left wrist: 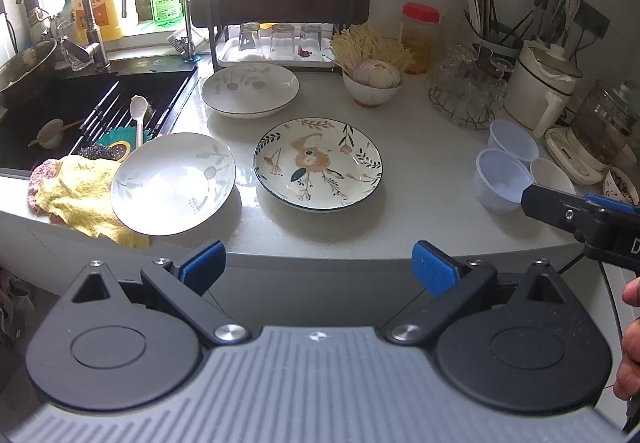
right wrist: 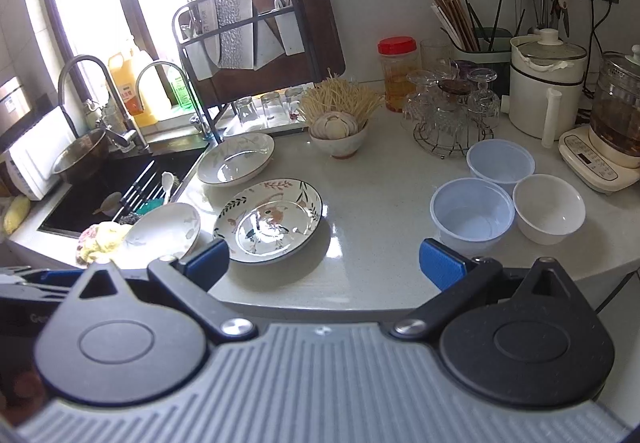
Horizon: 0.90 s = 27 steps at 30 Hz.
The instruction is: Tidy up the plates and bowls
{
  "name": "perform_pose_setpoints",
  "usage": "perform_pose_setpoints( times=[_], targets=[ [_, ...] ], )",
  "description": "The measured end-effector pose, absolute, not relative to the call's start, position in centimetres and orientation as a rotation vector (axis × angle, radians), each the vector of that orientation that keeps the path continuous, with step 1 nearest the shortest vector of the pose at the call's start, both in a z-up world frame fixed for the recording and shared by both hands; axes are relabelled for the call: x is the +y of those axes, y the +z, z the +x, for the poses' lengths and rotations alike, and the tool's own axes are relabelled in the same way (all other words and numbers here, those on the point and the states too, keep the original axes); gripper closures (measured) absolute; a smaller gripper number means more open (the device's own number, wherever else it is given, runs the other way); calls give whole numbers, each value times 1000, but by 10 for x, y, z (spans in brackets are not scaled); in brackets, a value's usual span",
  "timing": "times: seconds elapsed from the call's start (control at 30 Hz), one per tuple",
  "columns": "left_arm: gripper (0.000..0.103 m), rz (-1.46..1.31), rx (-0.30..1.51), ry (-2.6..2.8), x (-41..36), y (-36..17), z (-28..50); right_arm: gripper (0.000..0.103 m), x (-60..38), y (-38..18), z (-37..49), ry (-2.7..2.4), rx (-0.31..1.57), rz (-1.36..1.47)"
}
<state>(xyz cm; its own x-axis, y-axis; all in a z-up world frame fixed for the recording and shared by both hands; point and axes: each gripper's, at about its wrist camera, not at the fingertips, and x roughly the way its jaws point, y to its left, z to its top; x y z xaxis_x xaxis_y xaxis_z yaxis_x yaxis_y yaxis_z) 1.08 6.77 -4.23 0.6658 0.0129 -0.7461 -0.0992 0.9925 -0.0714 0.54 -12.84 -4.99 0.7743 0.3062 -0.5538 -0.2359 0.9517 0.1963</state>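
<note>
Three plates lie on the white counter (left wrist: 420, 171): a floral plate (left wrist: 318, 164) (right wrist: 269, 221) in the middle, a white leaf-pattern plate (left wrist: 173, 183) (right wrist: 164, 231) at the front left tilted on a yellow cloth, and another white plate (left wrist: 250, 90) (right wrist: 236, 158) behind. Two translucent plastic bowls (right wrist: 472, 214) (right wrist: 501, 162) and a white bowl (right wrist: 549, 208) stand at the right. My left gripper (left wrist: 318, 267) is open and empty, in front of the counter edge. My right gripper (right wrist: 324, 263) is open and empty, near the front edge between the floral plate and the bowls.
A black sink (left wrist: 80, 103) with a spoon and sponge is at the left. A dish rack (left wrist: 280, 3) with upturned glasses stands at the back. A bowl of garlic (left wrist: 374, 81), a jar, a glass stand (left wrist: 464, 87), a kettle and appliances crowd the back right.
</note>
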Motion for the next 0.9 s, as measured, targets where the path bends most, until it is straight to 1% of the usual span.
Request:
perform_pose_setpoints(
  times=[0.2, 0.57, 0.73, 0.9],
  targets=[
    [2, -84, 818, 20, 96, -40, 30, 0, -107, -53, 11, 266, 609, 146],
    [2, -109, 859, 15, 176, -42, 65, 0, -53, -47, 29, 243, 609, 185],
    [2, -124, 862, 10, 209, -41, 81, 0, -30, -52, 40, 230, 616, 193],
    [2, -132, 876, 26, 244, -53, 101, 0, -1, -63, 53, 240, 629, 187]
  ],
)
